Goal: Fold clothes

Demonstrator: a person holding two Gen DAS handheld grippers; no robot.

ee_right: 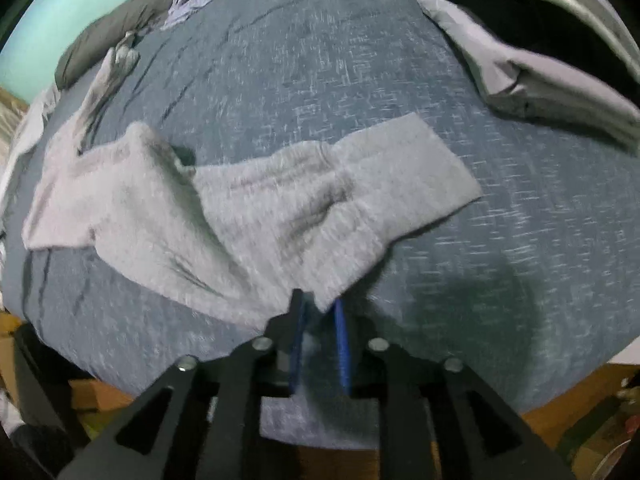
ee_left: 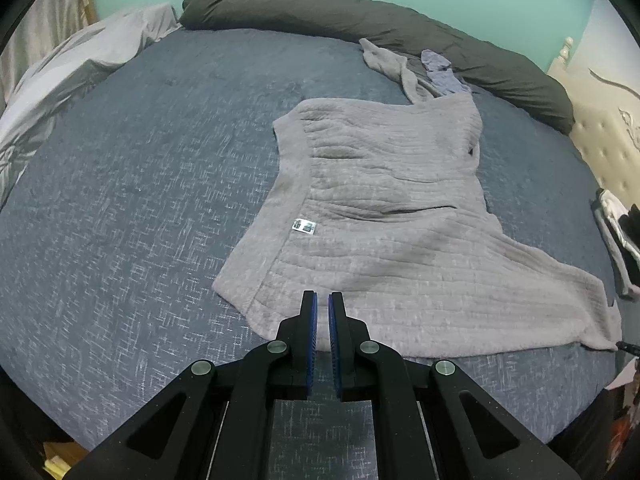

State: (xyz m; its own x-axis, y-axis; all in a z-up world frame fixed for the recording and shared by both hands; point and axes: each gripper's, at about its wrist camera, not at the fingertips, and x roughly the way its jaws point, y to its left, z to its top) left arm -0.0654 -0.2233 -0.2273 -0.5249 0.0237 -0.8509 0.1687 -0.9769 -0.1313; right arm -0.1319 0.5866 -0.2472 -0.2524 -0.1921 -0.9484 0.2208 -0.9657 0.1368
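Fold under way: grey sweater lies on bed. Left claw clenched, empty. Right claw released around sleeve edge; regrasp needed.

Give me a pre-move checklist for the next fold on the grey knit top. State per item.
1. Left gripper empty and shut, hanging over the near hem: ok.
2. Right gripper hold on the cloth: a corner lies between its fingers, but blur hides whether the pads press: cannot tell.
3. Grey knit top spread flat: not ok, a far sleeve trails off, and in the right wrist view it looks creased.
4. Room on the blue bedspread to fold: ok.
5. Small blue garment clear of the top: cannot tell, it lies right at the far shoulder.
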